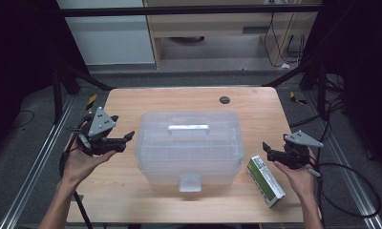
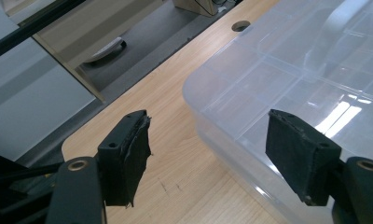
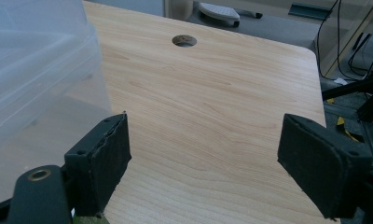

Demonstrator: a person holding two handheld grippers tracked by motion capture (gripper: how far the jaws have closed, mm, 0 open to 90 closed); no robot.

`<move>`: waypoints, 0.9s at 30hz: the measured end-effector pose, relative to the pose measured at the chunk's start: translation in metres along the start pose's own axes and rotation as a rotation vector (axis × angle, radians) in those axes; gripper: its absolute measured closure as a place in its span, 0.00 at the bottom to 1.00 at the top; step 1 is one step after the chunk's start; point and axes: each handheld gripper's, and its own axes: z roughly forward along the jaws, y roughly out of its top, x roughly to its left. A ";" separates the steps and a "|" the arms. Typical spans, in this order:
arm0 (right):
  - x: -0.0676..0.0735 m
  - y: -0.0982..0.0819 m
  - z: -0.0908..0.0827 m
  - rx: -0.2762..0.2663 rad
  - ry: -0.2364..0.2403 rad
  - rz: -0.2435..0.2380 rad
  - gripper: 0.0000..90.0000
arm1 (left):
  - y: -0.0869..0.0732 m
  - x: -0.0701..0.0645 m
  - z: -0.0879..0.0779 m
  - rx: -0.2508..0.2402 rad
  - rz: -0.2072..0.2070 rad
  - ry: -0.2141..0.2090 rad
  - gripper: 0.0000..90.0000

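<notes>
A clear plastic storage box [image 1: 189,145] with a lid and a handle [image 1: 188,128] stands in the middle of the wooden table [image 1: 132,100]. A green and white carton [image 1: 265,180] lies flat to its right. My left gripper [image 1: 128,139] hovers open just left of the box; in the left gripper view the box corner [image 2: 287,79] lies ahead between and beyond the black pads [image 2: 128,154]. My right gripper [image 1: 268,149] is open above the carton's far end, with bare wood between its pads [image 3: 105,158] and the box wall [image 3: 40,70] at its left.
A round cable hole [image 1: 224,99] sits near the table's far edge, also seen as the hole [image 3: 184,40] in the right gripper view. The box's front latch [image 1: 189,182] faces the person. Metal rails run along both sides of the table, and cables trail at the right.
</notes>
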 end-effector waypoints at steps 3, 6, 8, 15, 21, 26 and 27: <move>0.000 0.000 0.001 0.002 0.000 -0.006 0.19 | 0.004 -0.002 0.000 0.010 0.028 -0.001 0.33; 0.001 0.000 0.001 0.006 0.005 -0.003 0.19 | 0.010 -0.006 0.000 0.010 0.046 -0.012 0.33; 0.001 -0.001 0.001 0.004 0.004 -0.005 0.19 | 0.013 -0.009 0.001 0.013 0.062 -0.015 0.33; 0.000 -0.002 0.002 0.009 0.005 -0.009 0.19 | 0.028 -0.019 0.000 0.025 0.141 -0.034 0.33; 0.001 -0.002 0.003 0.016 0.007 -0.014 0.19 | 0.036 -0.027 0.003 0.034 0.180 -0.045 0.33; 0.002 -0.003 0.004 0.018 0.005 -0.020 0.19 | 0.043 -0.038 0.009 0.081 0.216 -0.049 0.34; 0.002 -0.003 0.004 0.018 0.005 -0.020 0.19 | 0.043 -0.038 0.009 0.081 0.216 -0.049 0.35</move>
